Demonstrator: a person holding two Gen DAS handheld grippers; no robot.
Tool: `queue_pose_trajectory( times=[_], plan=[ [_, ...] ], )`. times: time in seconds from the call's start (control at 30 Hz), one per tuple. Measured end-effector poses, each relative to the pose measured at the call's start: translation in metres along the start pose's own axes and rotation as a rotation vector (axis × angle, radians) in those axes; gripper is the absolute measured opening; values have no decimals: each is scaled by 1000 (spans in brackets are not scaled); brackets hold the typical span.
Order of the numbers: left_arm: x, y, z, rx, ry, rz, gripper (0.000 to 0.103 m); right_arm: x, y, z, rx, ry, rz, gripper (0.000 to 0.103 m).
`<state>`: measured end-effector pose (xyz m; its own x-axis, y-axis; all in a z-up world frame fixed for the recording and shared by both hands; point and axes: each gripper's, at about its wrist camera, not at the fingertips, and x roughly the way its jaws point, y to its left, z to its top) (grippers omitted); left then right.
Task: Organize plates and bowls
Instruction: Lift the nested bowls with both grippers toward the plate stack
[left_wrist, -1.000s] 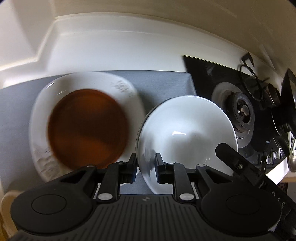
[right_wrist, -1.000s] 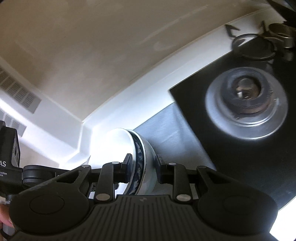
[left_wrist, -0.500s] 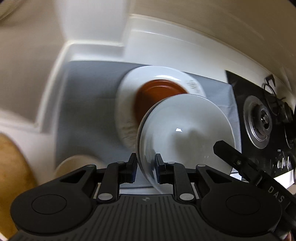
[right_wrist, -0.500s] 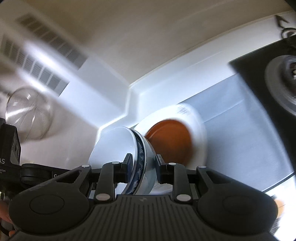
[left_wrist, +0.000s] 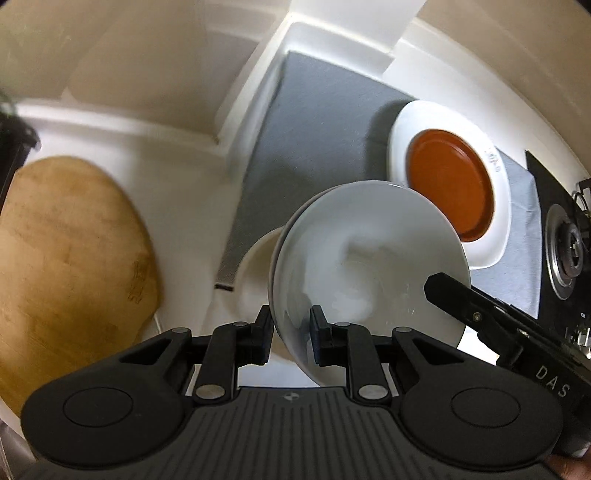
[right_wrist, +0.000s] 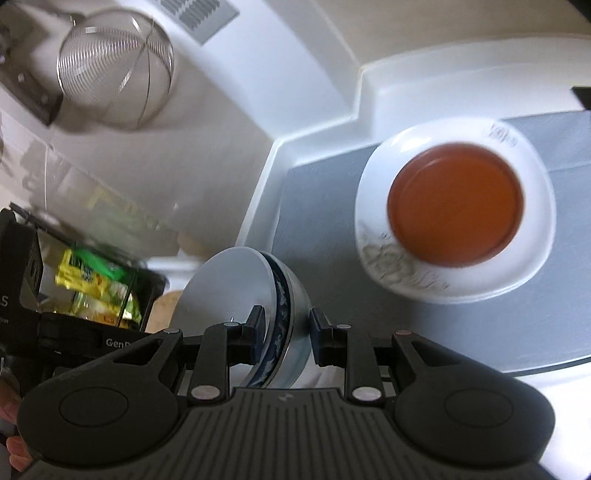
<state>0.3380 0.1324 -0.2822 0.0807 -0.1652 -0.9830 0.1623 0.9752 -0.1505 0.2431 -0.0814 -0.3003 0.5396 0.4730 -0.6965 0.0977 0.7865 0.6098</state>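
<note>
Transport is the step in hand: both grippers are carrying one bowl between them, each clamped on the rim from its own side. In the left wrist view, the left gripper is pinching the near rim of the white bowl at lower centre of the frame, pads pressing on the wall. The right gripper is entering that same view from the lower right. In the right wrist view it is gripping the opposite rim at lower centre, where the bowl's blue-patterned outer wall is showing between its pads. The bowl is hanging tilted, clear of the surface.

The white plate with the orange plate stacked on it is lying on the grey mat, at right of the left wrist frame and upper right of the right wrist frame. A cream bowl is sitting directly beneath the carried bowl, at the mat's near edge. A wooden board is occupying the left of the frame.

Judged from this layout, the carried bowl is heading for the cream bowl, to nest inside it. The next move calls for levelling the bowl, centring it over the rim below, lowering both grippers together, and releasing both only once it is seated.
</note>
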Motion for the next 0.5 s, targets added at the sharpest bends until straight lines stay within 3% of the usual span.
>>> queue_pose_trajectory(
  times=[0.27,0.5],
  plan=[
    [32,6,-14,36,11,29,25,29,7,-14,-81,83,-88,26],
    [36,13,-26,83,-49,12,27,41,24,-27,-242,86,-155,26]
  ],
)
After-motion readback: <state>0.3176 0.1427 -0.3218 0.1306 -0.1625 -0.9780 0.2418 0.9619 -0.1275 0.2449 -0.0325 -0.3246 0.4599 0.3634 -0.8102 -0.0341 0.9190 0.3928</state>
